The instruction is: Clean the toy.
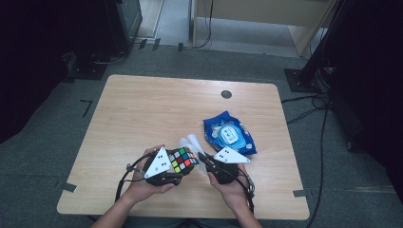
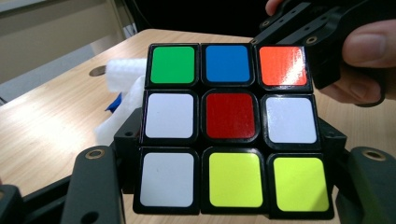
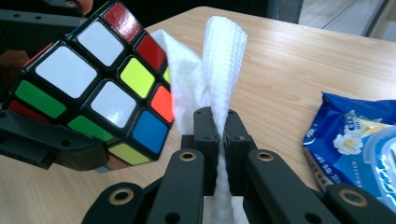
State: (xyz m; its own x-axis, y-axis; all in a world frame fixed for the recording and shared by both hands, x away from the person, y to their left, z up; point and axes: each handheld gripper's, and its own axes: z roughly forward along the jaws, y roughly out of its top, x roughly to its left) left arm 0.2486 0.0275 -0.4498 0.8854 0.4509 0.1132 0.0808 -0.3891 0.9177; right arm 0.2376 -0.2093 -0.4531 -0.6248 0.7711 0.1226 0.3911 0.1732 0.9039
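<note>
Wiping a puzzle cube (image 1: pixel 183 160) with a wet wipe (image 3: pixel 223 56).
Left claw (image 1: pixel 177 167) clamps cube; right claw (image 3: pixel 222 128), at 3 o'clock, pinches wipe: press flat, steady cube.

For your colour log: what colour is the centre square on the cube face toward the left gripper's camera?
Red, clearest in the left gripper view: cube.

The far half of the table (image 1: pixel 142 104) in the upper part of the high view lies bare, open for passage. At lower centre the 2 grippers crowd together: the cube (image 1: pixel 183 160) and the white wipe (image 1: pixel 194 144) sit just beside each other. The blue packet (image 1: pixel 229 133) blocks the right of centre.
</note>
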